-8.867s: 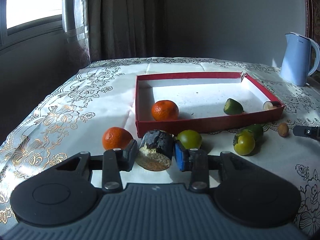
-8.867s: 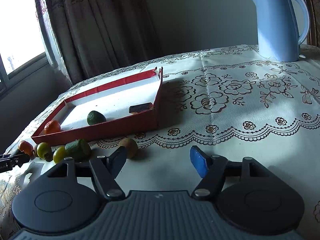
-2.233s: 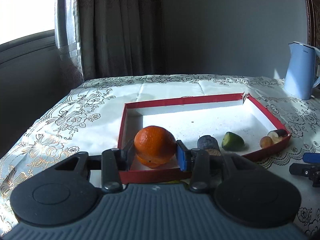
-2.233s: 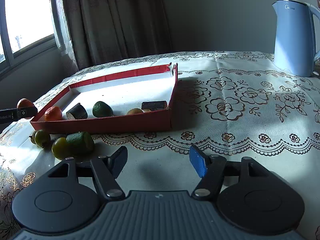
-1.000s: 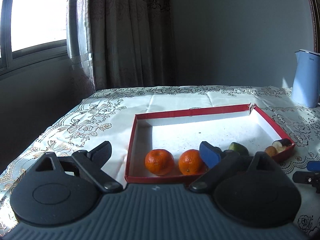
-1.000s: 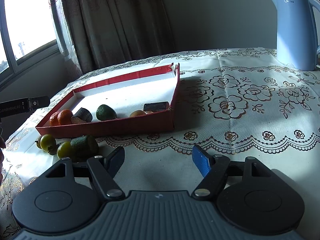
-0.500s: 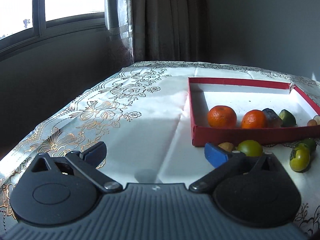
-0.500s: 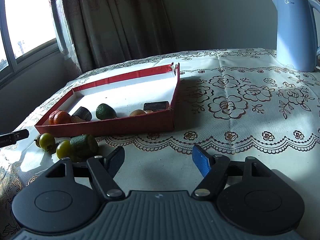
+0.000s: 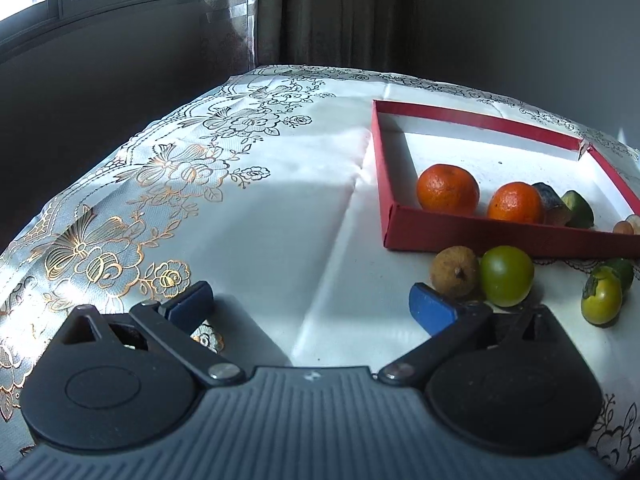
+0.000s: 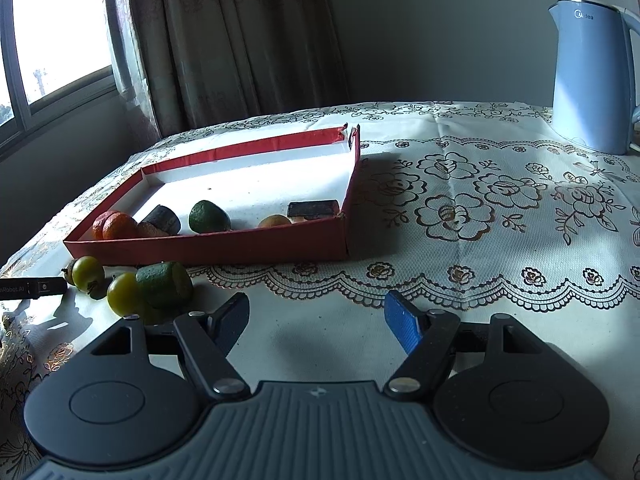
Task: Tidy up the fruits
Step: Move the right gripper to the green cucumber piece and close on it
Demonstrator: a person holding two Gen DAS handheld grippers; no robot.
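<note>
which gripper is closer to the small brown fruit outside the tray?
Left. The left gripper is open, one of its fingers just short of the small brown fruit. The right gripper sits further along the red tray, past the green fruits, open and empty.

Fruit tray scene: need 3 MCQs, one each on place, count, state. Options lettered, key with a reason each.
1. Where does the brown round fruit lie?
A. inside the red tray
B. on the cloth outside the red tray's near wall
C. beside the kettle

2. How many oranges are in the red tray?
A. one
B. two
C. four

3. How do the left gripper jaws stand?
A. wide open, nothing between them
B. shut on an orange
C. shut on a green fruit

Key:
1 B: it sits on the tablecloth beside the green round fruit, in front of the tray wall.
2 B: one orange and a second orange lie side by side.
3 A: only bare cloth shows between the pads.
</note>
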